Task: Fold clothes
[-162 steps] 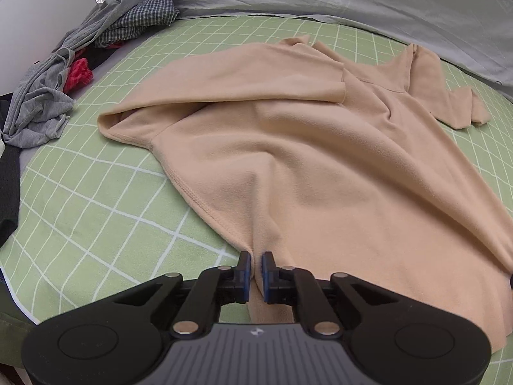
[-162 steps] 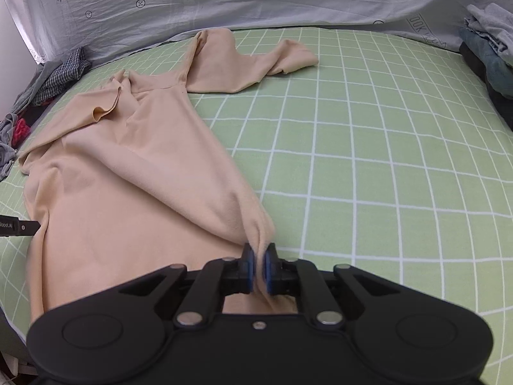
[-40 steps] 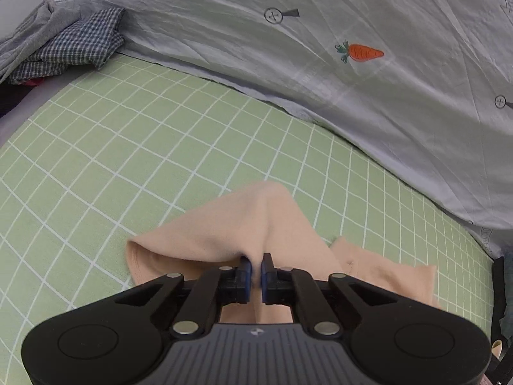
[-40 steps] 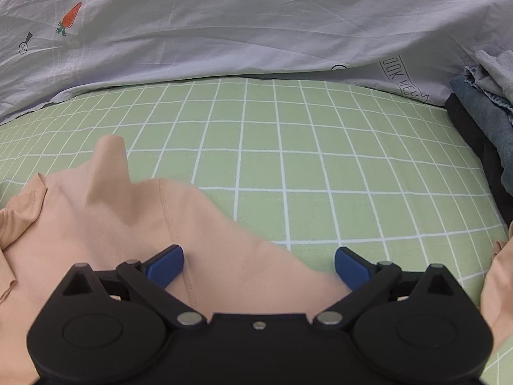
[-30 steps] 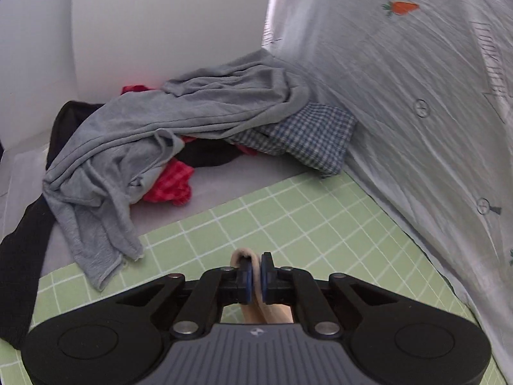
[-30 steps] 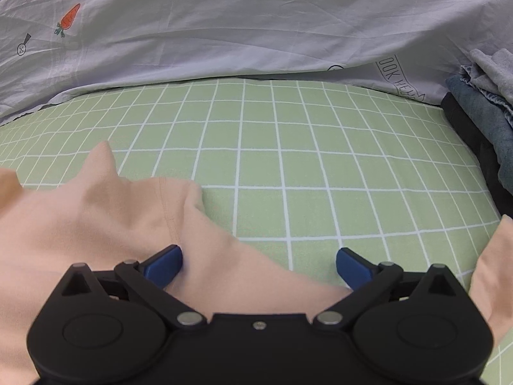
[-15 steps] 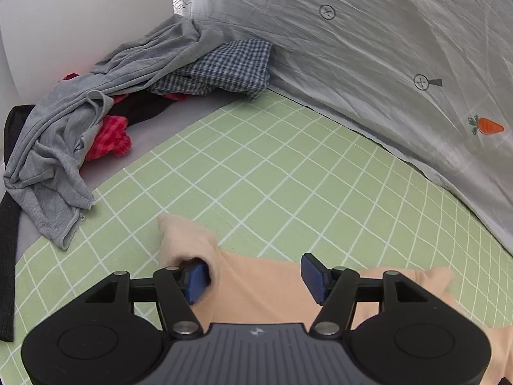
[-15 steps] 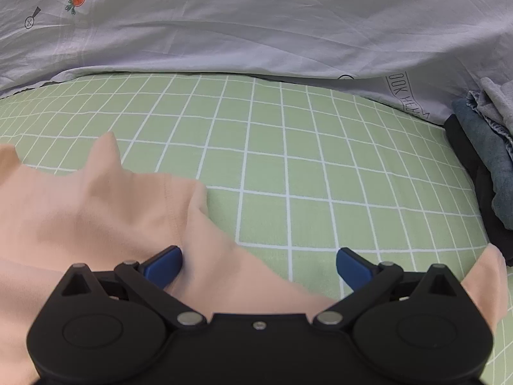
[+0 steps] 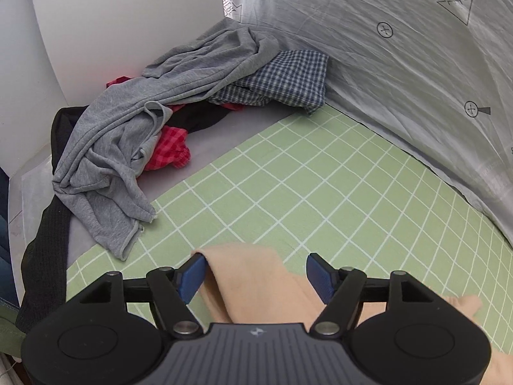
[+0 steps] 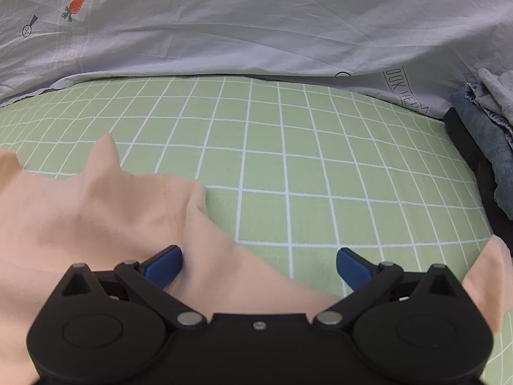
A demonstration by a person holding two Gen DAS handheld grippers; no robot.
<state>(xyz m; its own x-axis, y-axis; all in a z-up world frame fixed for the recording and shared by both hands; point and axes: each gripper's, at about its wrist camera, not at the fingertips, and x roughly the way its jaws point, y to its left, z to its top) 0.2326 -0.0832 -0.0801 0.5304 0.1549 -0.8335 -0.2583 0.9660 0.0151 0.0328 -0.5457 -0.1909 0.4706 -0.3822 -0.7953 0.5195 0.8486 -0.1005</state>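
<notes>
Two grippers, jaws apart: left gripper (image 9: 256,271), right gripper (image 10: 259,264) | peach garment (image 10: 96,211) between/under jaws | green grid sheet (image 10: 288,147) ahead | clothes pile (image 9: 134,128) ahead-left by white wall (image 9: 105,32)

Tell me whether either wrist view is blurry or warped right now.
Right wrist view: the peach garment edge near the open right gripper looks smeared; grid lines bow. Left wrist view: sharper, green grid sheet curves strongly, corners vignetted.
</notes>
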